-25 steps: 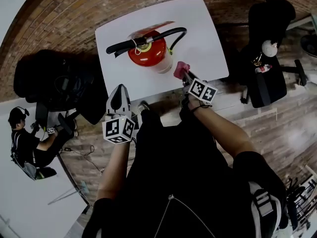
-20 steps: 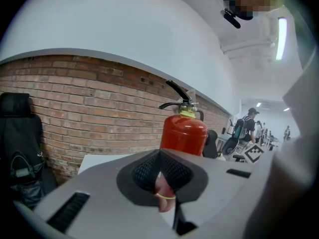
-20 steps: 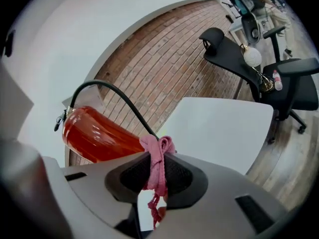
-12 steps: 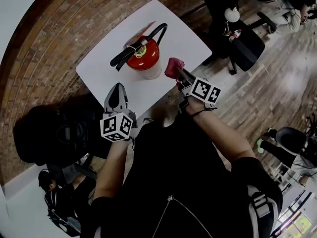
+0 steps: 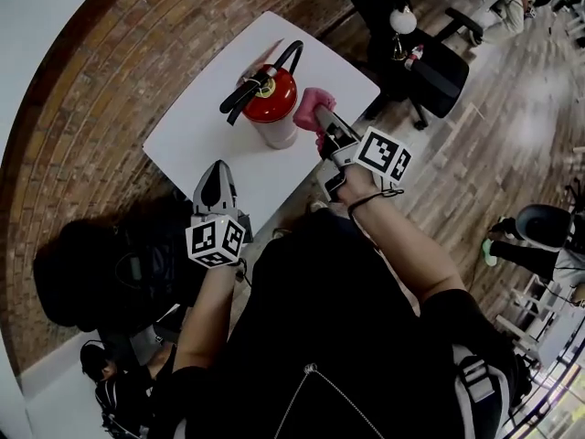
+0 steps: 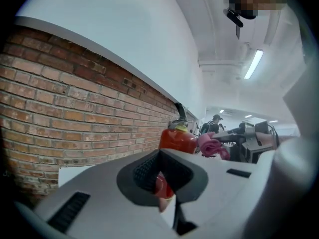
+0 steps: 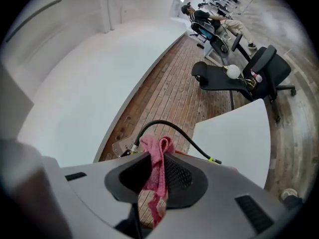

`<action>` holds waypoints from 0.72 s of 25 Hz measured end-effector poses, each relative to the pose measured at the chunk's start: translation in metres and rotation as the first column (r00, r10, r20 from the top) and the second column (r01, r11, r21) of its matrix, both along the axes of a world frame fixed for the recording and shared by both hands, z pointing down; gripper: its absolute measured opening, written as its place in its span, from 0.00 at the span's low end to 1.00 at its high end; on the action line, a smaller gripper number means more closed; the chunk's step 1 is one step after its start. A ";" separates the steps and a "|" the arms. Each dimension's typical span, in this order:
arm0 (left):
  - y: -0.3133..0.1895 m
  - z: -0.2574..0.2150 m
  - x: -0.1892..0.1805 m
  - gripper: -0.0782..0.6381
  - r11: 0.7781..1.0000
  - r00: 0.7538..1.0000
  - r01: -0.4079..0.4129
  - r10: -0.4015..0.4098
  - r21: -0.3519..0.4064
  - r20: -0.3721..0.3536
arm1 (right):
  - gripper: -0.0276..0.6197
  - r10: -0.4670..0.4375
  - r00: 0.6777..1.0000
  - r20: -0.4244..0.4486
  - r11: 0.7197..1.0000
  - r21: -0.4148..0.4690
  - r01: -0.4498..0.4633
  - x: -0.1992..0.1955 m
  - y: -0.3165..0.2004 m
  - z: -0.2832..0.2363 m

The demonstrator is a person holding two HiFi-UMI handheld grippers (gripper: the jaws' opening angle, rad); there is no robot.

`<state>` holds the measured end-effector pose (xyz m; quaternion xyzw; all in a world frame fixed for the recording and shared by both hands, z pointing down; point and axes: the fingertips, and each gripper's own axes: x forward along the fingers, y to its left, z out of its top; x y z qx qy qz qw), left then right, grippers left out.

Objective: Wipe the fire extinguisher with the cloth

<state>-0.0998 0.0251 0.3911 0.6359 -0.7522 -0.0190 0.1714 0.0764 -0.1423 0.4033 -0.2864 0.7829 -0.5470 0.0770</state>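
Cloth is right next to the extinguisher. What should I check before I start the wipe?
1. Cloth clamped in the right gripper fingers: ok.
2. Fire extinguisher upright on the white table: ok.
3. Cloth touching the cylinder: cannot tell; it sits close beside it.
4. Left gripper shut, empty, apart from the extinguisher: ok.
5. Extinguisher steadied against tipping: not ok; nothing holds it.

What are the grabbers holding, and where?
The right gripper pinches the pink cloth at a bunched fold; the left gripper holds nothing.
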 end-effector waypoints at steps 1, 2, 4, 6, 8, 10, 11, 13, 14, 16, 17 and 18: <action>0.001 0.001 -0.001 0.15 1.000 1.000 0.008 -0.008 -0.004 0.004 | 0.18 -0.006 1.000 0.002 1.000 -0.004 0.006 -0.004 -0.002 0.001; 0.001 0.002 -0.002 0.15 1.000 1.000 0.019 -0.019 -0.009 0.007 | 0.18 -0.012 1.000 0.008 1.000 -0.013 0.012 -0.007 -0.005 0.002; 0.001 0.003 0.000 0.15 0.999 0.999 0.043 -0.043 -0.015 0.007 | 0.18 -0.025 0.999 0.031 0.999 -0.041 0.026 -0.014 -0.009 0.006; 0.003 0.004 0.005 0.15 0.998 0.998 0.052 -0.052 -0.018 0.024 | 0.18 -0.038 0.999 0.029 0.998 -0.053 0.039 -0.017 -0.011 0.011; 0.004 0.009 0.008 0.15 0.998 0.997 0.059 -0.057 -0.025 0.047 | 0.18 -0.039 0.999 0.012 0.998 -0.055 0.040 -0.017 -0.012 0.017; 0.005 0.015 0.008 0.15 0.996 0.996 0.083 -0.081 -0.033 0.049 | 0.18 -0.043 0.999 0.005 0.998 -0.055 0.043 -0.017 -0.014 0.022; 0.006 0.018 0.008 0.15 0.995 0.994 0.097 -0.096 -0.036 0.047 | 0.18 -0.049 0.999 0.003 0.997 -0.056 0.049 -0.018 -0.015 0.026; 0.009 0.024 0.011 0.15 0.992 0.992 0.121 -0.119 -0.042 0.045 | 0.18 -0.062 0.998 0.002 0.996 -0.065 0.062 -0.020 -0.015 0.034; 0.011 0.027 0.012 0.15 0.991 0.991 0.129 -0.127 -0.046 0.045 | 0.18 -0.067 0.998 0.004 0.995 -0.070 0.067 -0.020 -0.016 0.037; 0.013 0.030 0.016 0.15 0.989 0.989 0.142 -0.139 -0.051 0.045 | 0.18 -0.074 0.997 0.004 0.995 -0.071 0.074 -0.019 -0.016 0.041; 0.014 0.030 0.017 0.15 0.988 0.988 0.147 -0.144 -0.052 0.046 | 0.18 -0.078 0.997 0.002 0.995 -0.069 0.078 -0.019 -0.017 0.042; 0.015 0.030 0.018 0.15 0.987 0.988 0.152 -0.150 -0.051 0.048 | 0.18 -0.083 0.997 -0.001 0.994 -0.068 0.082 -0.019 -0.017 0.043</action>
